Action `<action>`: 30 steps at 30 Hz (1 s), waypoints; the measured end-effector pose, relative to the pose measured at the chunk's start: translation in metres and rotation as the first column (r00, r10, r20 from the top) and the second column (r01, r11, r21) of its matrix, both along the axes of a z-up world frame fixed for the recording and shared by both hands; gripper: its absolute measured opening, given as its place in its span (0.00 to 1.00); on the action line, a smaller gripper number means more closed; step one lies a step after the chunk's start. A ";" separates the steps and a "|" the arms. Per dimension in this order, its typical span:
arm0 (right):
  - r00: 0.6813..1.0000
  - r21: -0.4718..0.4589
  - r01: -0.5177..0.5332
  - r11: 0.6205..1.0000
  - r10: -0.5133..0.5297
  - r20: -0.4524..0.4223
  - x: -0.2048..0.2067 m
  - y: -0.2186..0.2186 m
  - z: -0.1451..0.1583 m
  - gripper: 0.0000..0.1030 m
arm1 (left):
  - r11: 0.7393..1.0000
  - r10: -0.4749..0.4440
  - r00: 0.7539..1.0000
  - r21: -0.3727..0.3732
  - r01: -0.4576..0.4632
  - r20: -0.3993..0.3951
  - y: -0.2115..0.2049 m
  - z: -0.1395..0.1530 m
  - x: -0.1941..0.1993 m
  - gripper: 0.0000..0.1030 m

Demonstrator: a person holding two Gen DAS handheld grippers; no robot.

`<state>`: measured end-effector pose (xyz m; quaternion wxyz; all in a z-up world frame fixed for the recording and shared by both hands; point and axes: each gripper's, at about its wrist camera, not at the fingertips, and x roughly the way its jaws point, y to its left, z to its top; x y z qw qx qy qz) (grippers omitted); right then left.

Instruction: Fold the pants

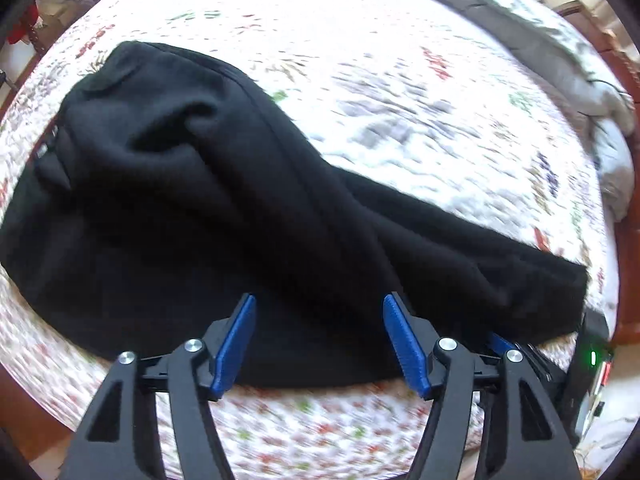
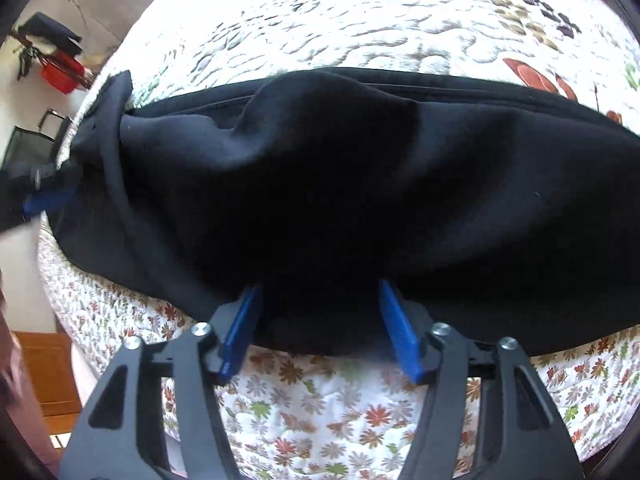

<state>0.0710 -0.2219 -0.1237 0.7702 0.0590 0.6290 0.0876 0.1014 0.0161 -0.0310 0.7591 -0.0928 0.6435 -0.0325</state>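
Black pants [image 1: 224, 208] lie bunched in a long folded heap across a floral quilt [image 1: 360, 80]. My left gripper [image 1: 320, 300] hovers over their near edge, blue pads [image 1: 236, 344] spread wide and touching nothing. In the right wrist view the same pants [image 2: 340, 184] stretch from left to right. My right gripper [image 2: 320, 286] is open at their near hem, with a fold of black cloth lying between the spread pads [image 2: 400, 332], which do not press on it. One blue finger of the left gripper [image 2: 44, 200] shows at the pants' left end.
The quilt [image 2: 320, 408] covers a bed with a wooden frame [image 1: 624, 320]. A grey blanket [image 1: 520, 20] and white bedding [image 1: 612, 120] lie along the far right side. A red item [image 2: 60, 72] and a dark chair [image 2: 28, 148] stand beyond the bed's left edge.
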 end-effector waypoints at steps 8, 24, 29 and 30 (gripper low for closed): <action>1.000 -0.117 0.008 0.993 -0.006 0.013 0.005 0.016 -0.005 0.70 | 0.999 0.031 0.996 0.025 -0.029 -0.079 0.029 -0.006 0.064 0.64; 0.999 -0.083 0.003 0.997 0.000 0.033 0.006 0.011 -0.011 0.75 | 0.994 -0.025 0.937 0.093 0.061 -0.347 0.020 -0.048 0.167 0.65; 0.999 -0.067 0.005 0.998 -0.003 0.040 0.004 0.008 -0.011 0.77 | 0.998 0.044 0.928 0.065 -0.022 -0.369 0.043 -0.053 0.168 0.17; 0.999 -0.066 0.007 0.998 -0.004 0.041 0.004 0.009 -0.011 0.77 | 0.998 0.051 0.929 0.050 -0.035 -0.367 0.048 -0.053 0.166 0.14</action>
